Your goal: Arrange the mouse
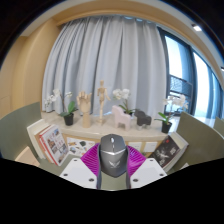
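Observation:
A grey computer mouse [112, 156] with a dark scroll wheel and a light emblem sits between my two fingers, lifted well above the desk. My gripper [112, 163] is shut on it: the magenta pads [91, 157] press on its left and right sides. The mouse's front end points away from me toward the shelf ahead. Its underside and rear are hidden by the fingers.
Ahead is a wooden shelf [100, 130] with a wooden mannequin [100, 100], potted plants [68, 112], white flowers [122, 100] and a small white figure [124, 118]. Books [50, 142] lie at left, a framed picture [166, 150] at right. Grey curtains [110, 60] hang behind.

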Demonstrator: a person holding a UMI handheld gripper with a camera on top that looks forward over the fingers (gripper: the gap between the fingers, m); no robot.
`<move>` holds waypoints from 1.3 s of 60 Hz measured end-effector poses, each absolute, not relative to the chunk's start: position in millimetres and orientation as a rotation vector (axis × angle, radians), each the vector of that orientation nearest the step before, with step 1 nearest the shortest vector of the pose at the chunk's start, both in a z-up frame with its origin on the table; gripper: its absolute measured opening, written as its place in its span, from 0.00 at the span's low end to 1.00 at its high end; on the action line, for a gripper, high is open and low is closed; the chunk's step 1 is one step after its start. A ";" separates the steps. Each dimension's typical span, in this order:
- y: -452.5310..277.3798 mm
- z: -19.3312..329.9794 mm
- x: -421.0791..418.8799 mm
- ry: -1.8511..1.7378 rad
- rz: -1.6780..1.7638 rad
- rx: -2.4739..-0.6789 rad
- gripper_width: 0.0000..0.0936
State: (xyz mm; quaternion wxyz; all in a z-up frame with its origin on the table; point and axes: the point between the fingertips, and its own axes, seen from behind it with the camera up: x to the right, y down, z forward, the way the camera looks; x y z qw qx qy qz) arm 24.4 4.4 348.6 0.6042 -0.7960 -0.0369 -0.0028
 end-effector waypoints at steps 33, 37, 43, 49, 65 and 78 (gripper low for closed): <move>-60.8 14.4 161.7 0.027 -0.040 -2.358 0.35; -66.4 -2.4 159.4 0.039 -0.031 -2.374 0.35; -69.9 -11.4 155.9 0.032 -0.029 -2.371 0.38; -69.1 -12.5 157.2 0.035 -0.039 -2.358 0.48; -84.1 2.8 163.4 -0.005 -0.111 -2.427 0.84; -105.5 100.7 146.1 -0.045 -0.126 -2.360 0.85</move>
